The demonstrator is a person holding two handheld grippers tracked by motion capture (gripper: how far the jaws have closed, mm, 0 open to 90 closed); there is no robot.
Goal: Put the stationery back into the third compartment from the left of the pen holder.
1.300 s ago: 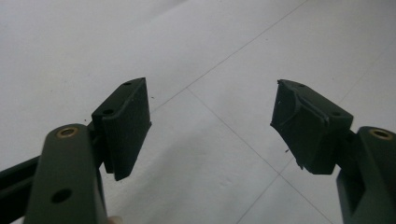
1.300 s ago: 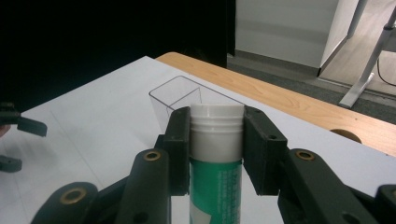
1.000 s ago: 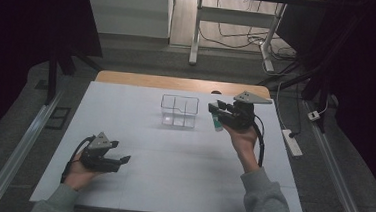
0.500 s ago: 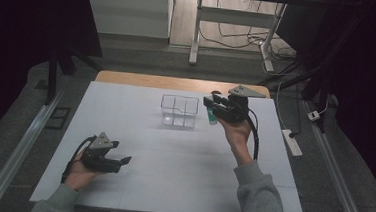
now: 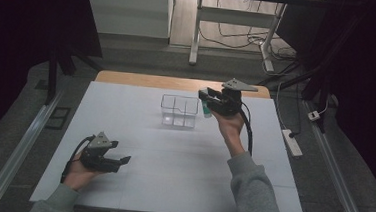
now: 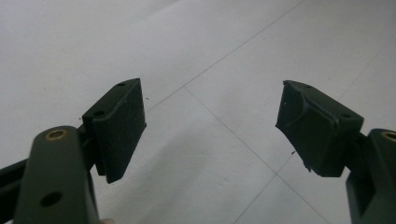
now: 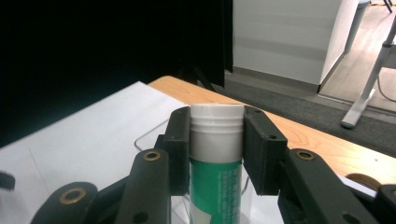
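Right tool (image 5: 207,98) clenches a green-and-white tube (image 7: 215,158) by its cap beside the clear divided bin (image 5: 179,111) on the white desk (image 5: 181,170), where a slip could drop it outside, while left tool (image 5: 117,160) rests released.

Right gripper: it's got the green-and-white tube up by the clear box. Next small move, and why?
Probably carry it a little left, over a compartment of the clear box, then lower. The right gripper is shut on the tube, held upright, apparently at the box's right edge, not yet above an opening. The left gripper rests open near the table's front, uninvolved.
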